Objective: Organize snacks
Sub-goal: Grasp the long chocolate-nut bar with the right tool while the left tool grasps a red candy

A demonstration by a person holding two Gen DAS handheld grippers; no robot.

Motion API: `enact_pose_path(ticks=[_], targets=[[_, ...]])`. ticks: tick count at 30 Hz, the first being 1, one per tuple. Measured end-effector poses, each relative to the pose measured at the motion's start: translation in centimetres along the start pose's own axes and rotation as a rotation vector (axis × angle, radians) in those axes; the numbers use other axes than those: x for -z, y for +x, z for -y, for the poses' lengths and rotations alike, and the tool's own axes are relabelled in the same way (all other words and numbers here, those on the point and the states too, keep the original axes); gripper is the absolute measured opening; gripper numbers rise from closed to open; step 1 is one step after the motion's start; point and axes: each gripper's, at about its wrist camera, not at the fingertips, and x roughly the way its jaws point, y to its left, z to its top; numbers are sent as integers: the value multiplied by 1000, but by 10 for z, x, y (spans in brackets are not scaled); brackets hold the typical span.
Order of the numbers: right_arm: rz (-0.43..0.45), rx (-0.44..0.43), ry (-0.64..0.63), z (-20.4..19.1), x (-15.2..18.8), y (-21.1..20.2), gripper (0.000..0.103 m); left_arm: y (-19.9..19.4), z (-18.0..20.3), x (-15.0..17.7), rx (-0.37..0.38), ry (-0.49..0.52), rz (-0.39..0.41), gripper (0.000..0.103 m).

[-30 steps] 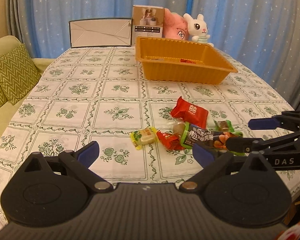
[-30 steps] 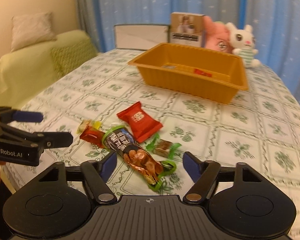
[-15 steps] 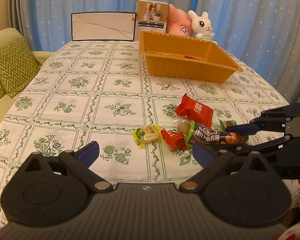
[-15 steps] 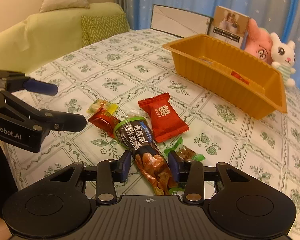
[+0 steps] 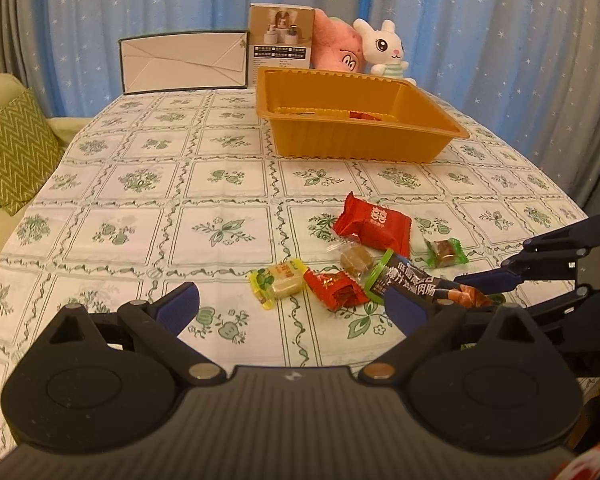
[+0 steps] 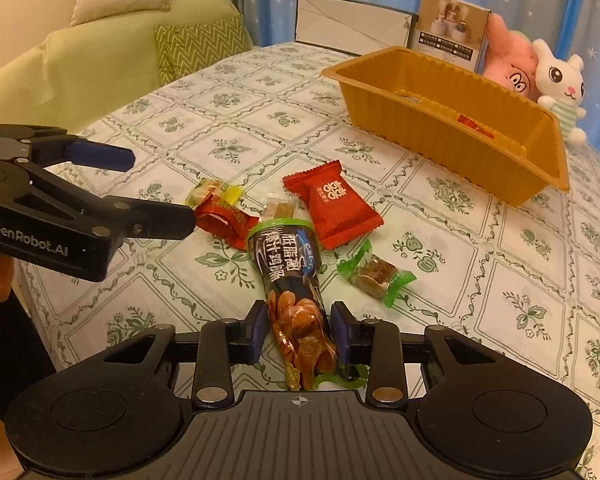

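While the left tongs (image 5: 292,308) stand wide open with nothing between their blue pads, the left wrist view shows them hanging above the near part of the bench (image 5: 140,208), which wears a white cloth with green flowers. Just beyond them lies a cluster of snacks: a yellow candy (image 5: 278,282), a small red packet (image 5: 336,290), a clear-wrapped brown candy (image 5: 354,258), a large red packet (image 5: 374,222) and a green-wrapped candy (image 5: 444,252). From the right edge come the right tongs (image 5: 482,290), closed on the long dark snack pack (image 5: 416,282). Farther back sits the orange tray (image 5: 356,140), with a red wrapper visible inside, and behind it a box and two plush toys. Seen from the right wrist, the right tongs (image 6: 300,334) have just been closing, and their pads press both sides of the long dark snack pack (image 6: 290,272) near its lower end, its top pointing away. Around it lie the large red packet (image 6: 334,202), the green-wrapped candy (image 6: 374,276) and the small red packet (image 6: 224,220). At the left, the left tongs (image 6: 152,188) gape open above the bench (image 6: 500,280). The orange tray (image 6: 440,128) stands well apart at the upper right.
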Motion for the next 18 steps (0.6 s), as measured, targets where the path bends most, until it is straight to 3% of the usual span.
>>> enact_pose_path(ticks=[6,12,18], targets=[[48,20,-11,-9,3,-14,30,7,2,-8,34,62,7,90],[102,63,43,-2,4,-28,29,16,14,-17,96,224,12,80],[113,100,122,11,5,-33,30,33,31,-19,180,425,-48,47]])
